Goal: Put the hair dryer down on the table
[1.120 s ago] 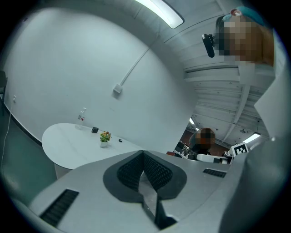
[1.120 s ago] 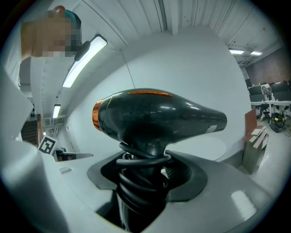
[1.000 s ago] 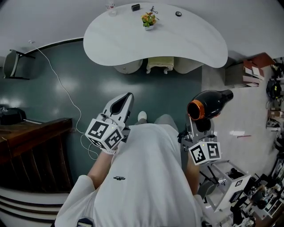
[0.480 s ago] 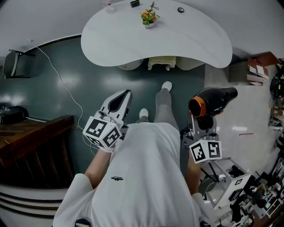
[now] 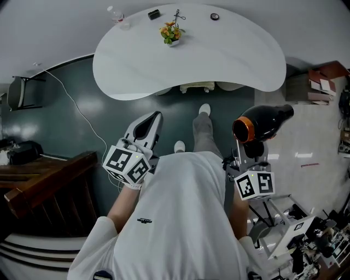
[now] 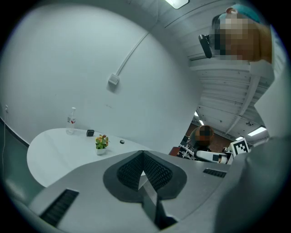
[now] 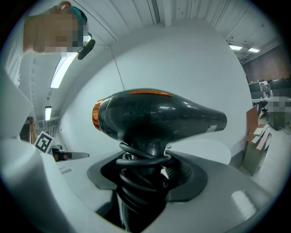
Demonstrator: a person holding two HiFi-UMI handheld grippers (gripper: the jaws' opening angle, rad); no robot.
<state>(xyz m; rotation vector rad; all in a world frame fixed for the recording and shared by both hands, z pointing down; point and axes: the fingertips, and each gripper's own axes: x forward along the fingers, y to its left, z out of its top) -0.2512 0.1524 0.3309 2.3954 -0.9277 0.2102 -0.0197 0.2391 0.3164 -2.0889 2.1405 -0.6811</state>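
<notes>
At left, the empty left gripper (image 5: 155, 121) hangs over the dark floor, its jaws pressed together. Ahead of the person in a white shirt, a curved white desk (image 5: 219, 65) carries 1 bottle (image 5: 116, 15) and 1 small potted plant (image 5: 170, 34). At right, the right gripper (image 5: 249, 156) has its jaws pinching the cord-wrapped handle of the black hair dryer (image 5: 262, 122), held aloft, nozzle to the right, well apart from the desk.

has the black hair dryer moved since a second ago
Yes. The black hair dryer with the orange ring, gripped by the right tool, has moved toward the white curved table; the gap to its near edge shrank.
</notes>
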